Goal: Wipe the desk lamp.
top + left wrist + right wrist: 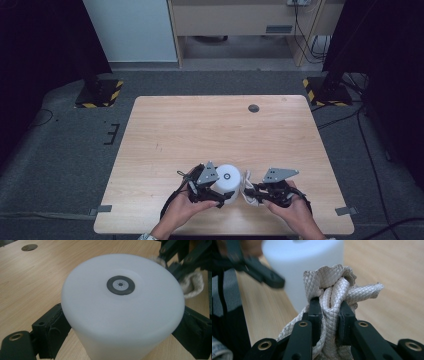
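Wood surface [200, 130], mostly bare; small dark round disc [253, 108] near the far edge. White cylinder [227, 183], smooth, matte, with a grey ring mark on its flat top, stands upright near the front edge. Left gripper [212, 195] grasps it, jaws pressed on both sides of the wall. Cream braided cloth [332, 297], bunched, sits just right of the cylinder, clenched between the right gripper [252, 192] jaws, close to the cylinder.
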